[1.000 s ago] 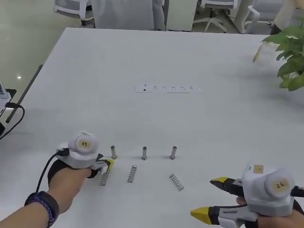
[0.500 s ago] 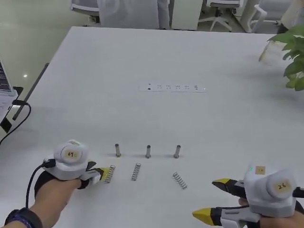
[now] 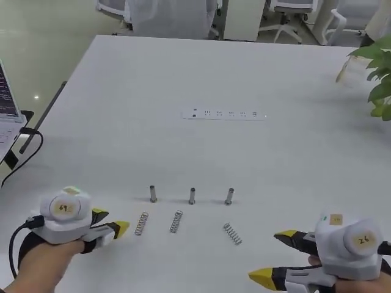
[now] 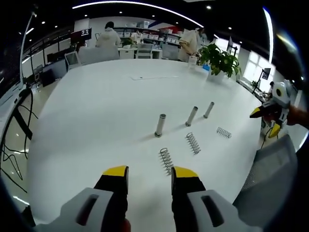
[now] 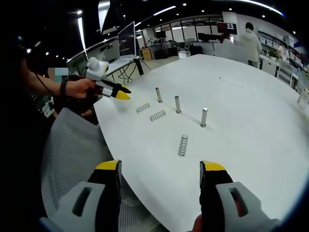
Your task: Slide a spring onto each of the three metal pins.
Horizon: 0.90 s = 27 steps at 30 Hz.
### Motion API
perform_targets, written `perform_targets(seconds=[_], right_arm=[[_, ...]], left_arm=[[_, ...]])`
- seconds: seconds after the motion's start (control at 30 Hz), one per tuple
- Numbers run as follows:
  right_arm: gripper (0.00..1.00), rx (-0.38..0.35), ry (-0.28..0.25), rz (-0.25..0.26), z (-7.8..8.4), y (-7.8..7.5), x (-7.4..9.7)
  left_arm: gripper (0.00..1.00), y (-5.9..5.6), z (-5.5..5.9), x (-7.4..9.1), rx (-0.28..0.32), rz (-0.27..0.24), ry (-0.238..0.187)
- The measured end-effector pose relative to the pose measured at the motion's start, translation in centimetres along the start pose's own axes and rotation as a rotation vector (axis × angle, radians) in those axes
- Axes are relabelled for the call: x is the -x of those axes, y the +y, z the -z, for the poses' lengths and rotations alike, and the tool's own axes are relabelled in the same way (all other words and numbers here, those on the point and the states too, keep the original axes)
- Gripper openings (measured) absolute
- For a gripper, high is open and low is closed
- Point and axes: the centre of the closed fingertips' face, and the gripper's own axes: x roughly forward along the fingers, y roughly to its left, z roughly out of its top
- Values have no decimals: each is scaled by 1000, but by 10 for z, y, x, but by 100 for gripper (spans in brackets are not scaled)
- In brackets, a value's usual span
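A smooth, matt white table (image 3: pixel 183 79) lay under both grippers, carrying only a faint sheen from the ceiling lights. Ahead of the jaws, three pins (image 3: pixel 192 196) looked like plain grey metal with a dull lustre. Nearer the grippers, three springs (image 3: pixel 176 221) were thin coils of steel-coloured wire. The left gripper (image 3: pixel 113 221) and right gripper (image 3: pixel 272 255) had smooth white and grey moulded plastic bodies and black jaws capped in matt yellow. Far beyond the jaws, a power strip (image 3: pixel 224 114) looked like white plastic. Left of the left gripper ran a black, rubbery cable (image 3: pixel 24 152). Below the right gripper, a chair (image 5: pixel 72 159) showed grey open-weave mesh.
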Motion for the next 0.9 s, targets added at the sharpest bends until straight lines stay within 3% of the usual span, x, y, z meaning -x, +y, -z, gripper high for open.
perform_targets(seconds=[0.47, 0.9], right_arm=[[64, 9, -13, 4, -9, -2, -1], [64, 13, -12, -1, -9, -2, -3]], left_arm=[[37, 2, -15, 36, -9, -10, -72], [47, -8, -23, 64, -6, 2, -128]])
